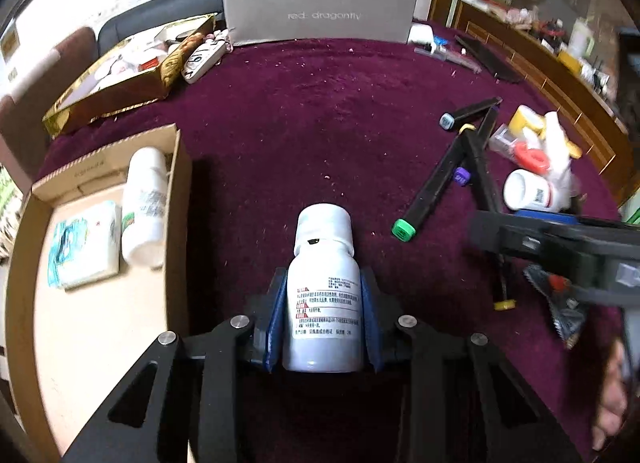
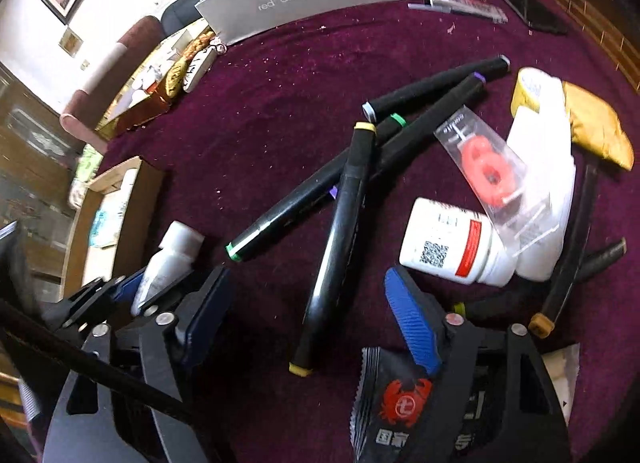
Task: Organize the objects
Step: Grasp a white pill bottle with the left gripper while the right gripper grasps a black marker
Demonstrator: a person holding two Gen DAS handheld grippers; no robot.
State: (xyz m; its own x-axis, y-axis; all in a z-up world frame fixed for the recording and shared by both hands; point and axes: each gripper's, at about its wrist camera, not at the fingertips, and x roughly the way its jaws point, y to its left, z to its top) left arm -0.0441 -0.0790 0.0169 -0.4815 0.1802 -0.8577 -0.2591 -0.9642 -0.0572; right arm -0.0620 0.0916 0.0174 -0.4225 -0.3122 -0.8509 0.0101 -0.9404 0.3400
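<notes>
My left gripper [image 1: 324, 299] is shut on a white medicine bottle [image 1: 325, 291], cap pointing forward, held just right of an open cardboard box [image 1: 178, 199]. The box holds another white bottle [image 1: 145, 207] and a tissue pack [image 1: 86, 243]. The held bottle also shows in the right wrist view [image 2: 168, 263]. My right gripper [image 2: 308, 315] is open above a black marker with yellow ends [image 2: 340, 239], among several crossed markers. A white bottle with a QR label [image 2: 452, 247] lies just beyond its right finger.
A red-ring packet [image 2: 488, 171], a white tube [image 2: 544, 167], yellow tape [image 2: 528, 91] and a gold pouch [image 2: 596, 127] are piled at the right. A black snack packet [image 2: 392, 403] lies under my right finger. A grey shoebox [image 1: 320, 15] and a gold box [image 1: 120, 83] stand behind.
</notes>
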